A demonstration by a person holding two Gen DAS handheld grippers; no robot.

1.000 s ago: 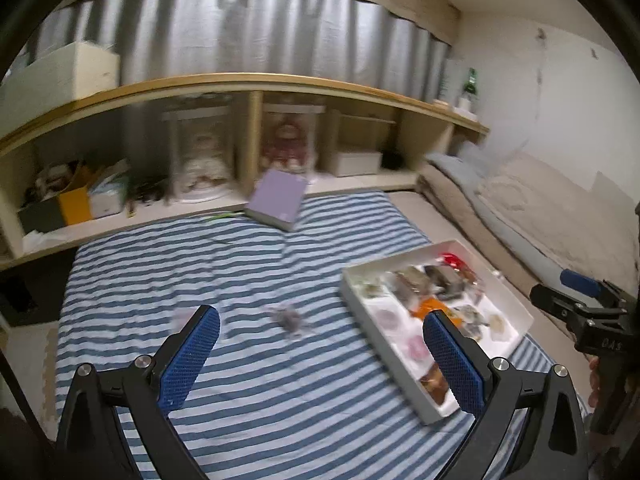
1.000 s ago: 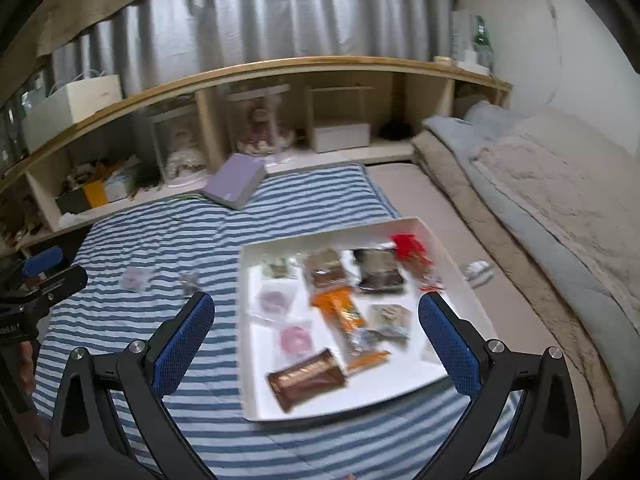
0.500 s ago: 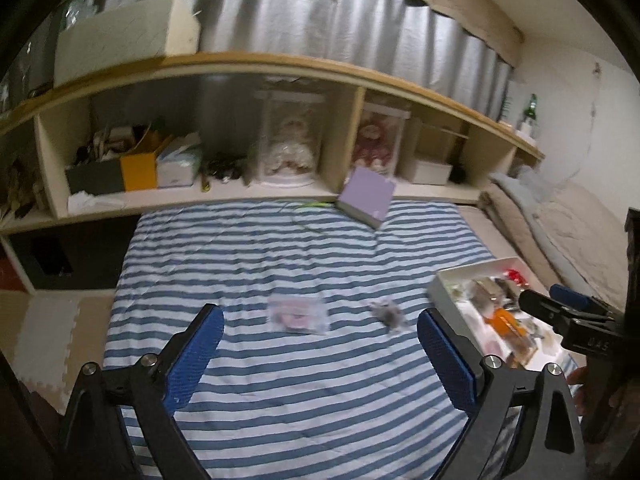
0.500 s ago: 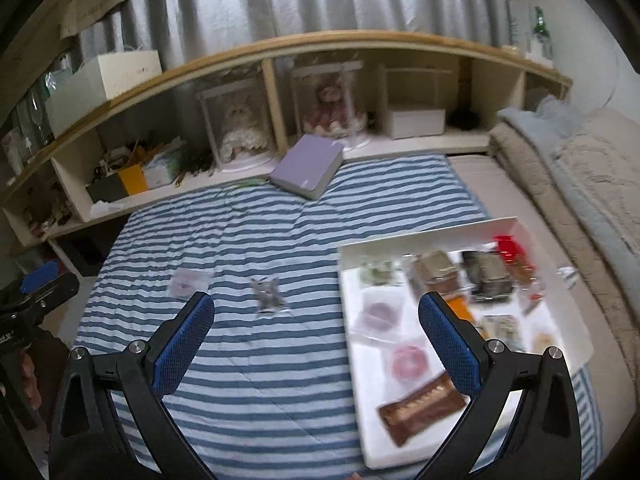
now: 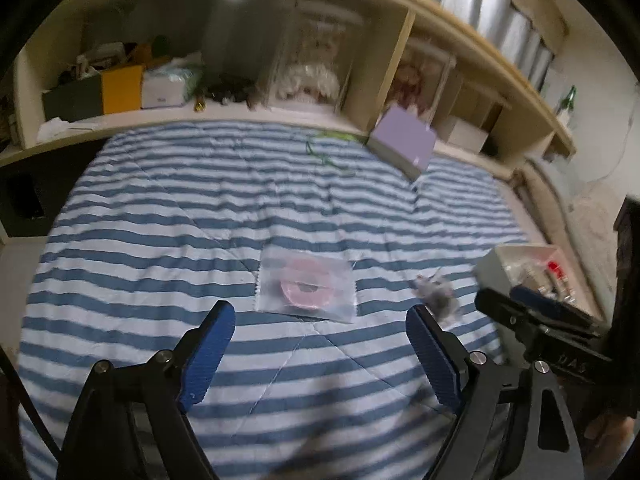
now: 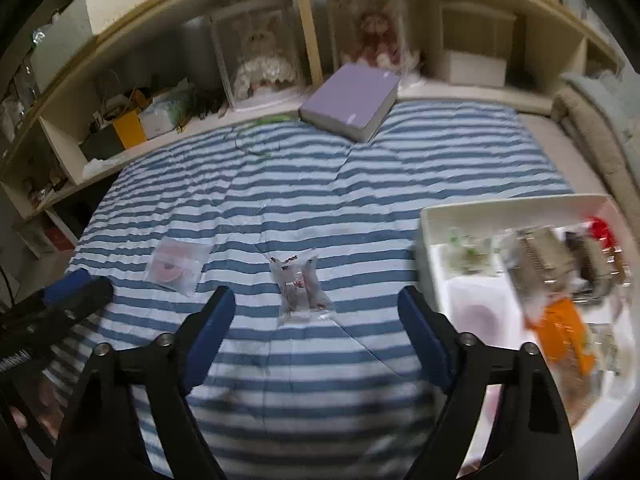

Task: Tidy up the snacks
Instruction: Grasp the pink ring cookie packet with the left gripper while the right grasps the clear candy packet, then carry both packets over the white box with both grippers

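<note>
A clear packet with a pink ring snack [image 5: 307,288] lies on the striped bedspread [image 5: 240,208], just ahead of my open, empty left gripper [image 5: 320,316]. It also shows in the right wrist view [image 6: 176,266]. A small clear packet of dark snacks [image 6: 299,286] lies between the fingertips of my open, empty right gripper [image 6: 316,300]; in the left wrist view [image 5: 436,298] it is blurred. A white tray [image 6: 430,232] holding several snacks sits at the right; its corner shows in the left wrist view [image 5: 492,264].
A purple box [image 6: 350,100] rests at the bed's far edge against a low wooden shelf [image 6: 312,28] with dolls in cases and clutter. A beige blanket [image 6: 592,120] lies along the right. The other gripper appears in each view's side.
Both grippers have swung left and down toward the bedspread. The pink ring packet now sits ahead of the left gripper, the dark snack packet ahead of the right. The tray has slid to the right.
</note>
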